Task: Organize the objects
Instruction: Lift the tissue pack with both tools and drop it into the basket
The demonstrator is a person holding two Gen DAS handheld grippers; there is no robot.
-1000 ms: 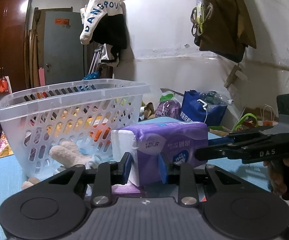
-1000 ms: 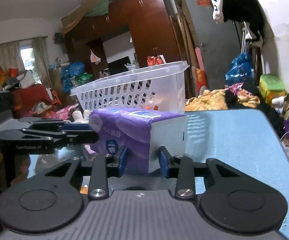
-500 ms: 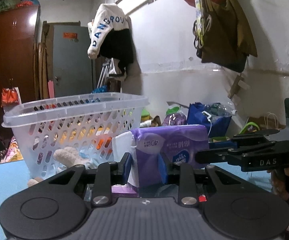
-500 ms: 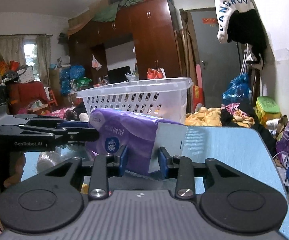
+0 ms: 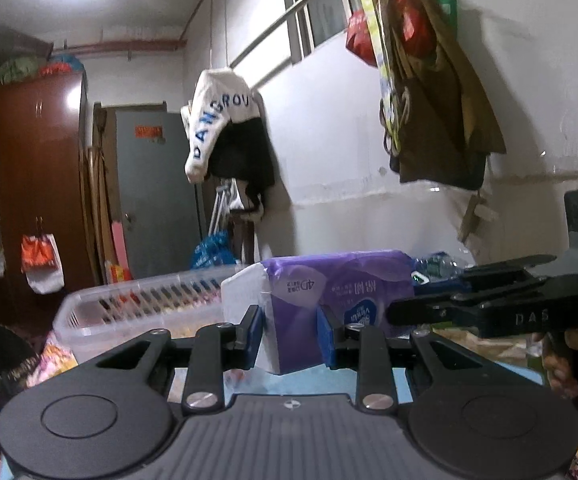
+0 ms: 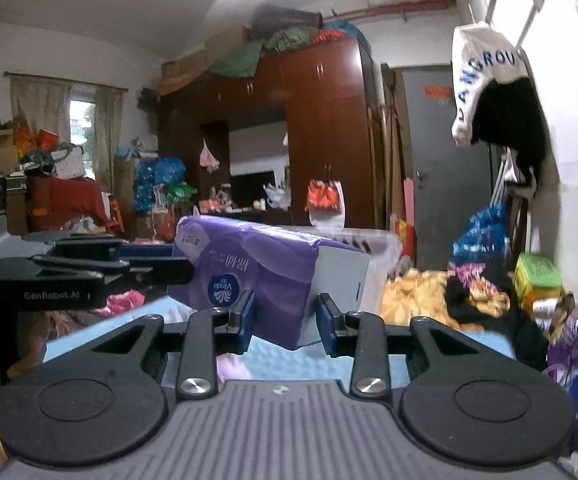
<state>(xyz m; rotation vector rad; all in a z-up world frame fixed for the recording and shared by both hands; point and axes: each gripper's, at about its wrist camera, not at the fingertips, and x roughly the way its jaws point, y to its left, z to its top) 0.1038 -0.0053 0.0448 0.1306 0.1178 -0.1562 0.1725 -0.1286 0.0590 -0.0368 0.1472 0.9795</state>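
Observation:
A purple and white tissue pack (image 5: 329, 292) is held in the air by both grippers, one at each end. My left gripper (image 5: 289, 336) is shut on its white end. My right gripper (image 6: 285, 328) is shut on the other end of the tissue pack (image 6: 261, 272). The right gripper also shows in the left wrist view (image 5: 489, 304), and the left gripper in the right wrist view (image 6: 89, 276). The white slotted basket (image 5: 137, 312) now sits below and behind the pack; its rim (image 6: 373, 240) shows just past the pack in the right wrist view.
A blue table surface (image 6: 449, 348) lies under the pack. A wall with hanging clothes and bags (image 5: 429, 80) is to the right. A brown wardrobe (image 6: 321, 140) and a grey door (image 5: 153, 192) stand behind. Clutter and bags (image 6: 529, 288) crowd the floor.
Both grippers have lifted the tissue pack together. The basket has dropped from level with the pack to below it in both views.

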